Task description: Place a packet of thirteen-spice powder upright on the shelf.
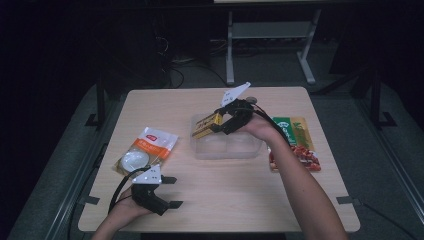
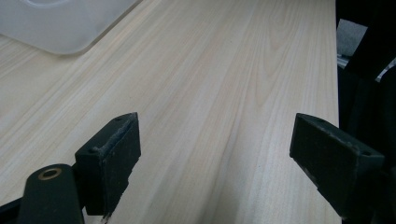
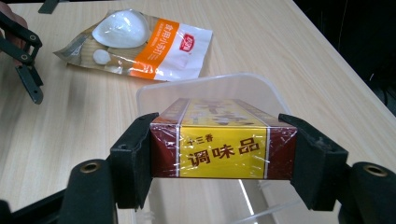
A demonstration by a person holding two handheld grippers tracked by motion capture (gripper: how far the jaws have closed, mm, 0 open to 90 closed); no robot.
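Note:
My right gripper is shut on a yellow and dark red box wrapped in film, held over the far left part of a clear plastic tub. The box end with yellow print faces the camera in the right gripper view, one jaw on each side of it. My left gripper rests near the table's front left edge, open, with bare wood between its jaws. A white and orange pouch lies flat left of the tub.
A green and red snack packet lies right of the tub, under the right forearm. A corner of the tub shows far off in the left gripper view. The table's right edge runs beside the left gripper's right jaw.

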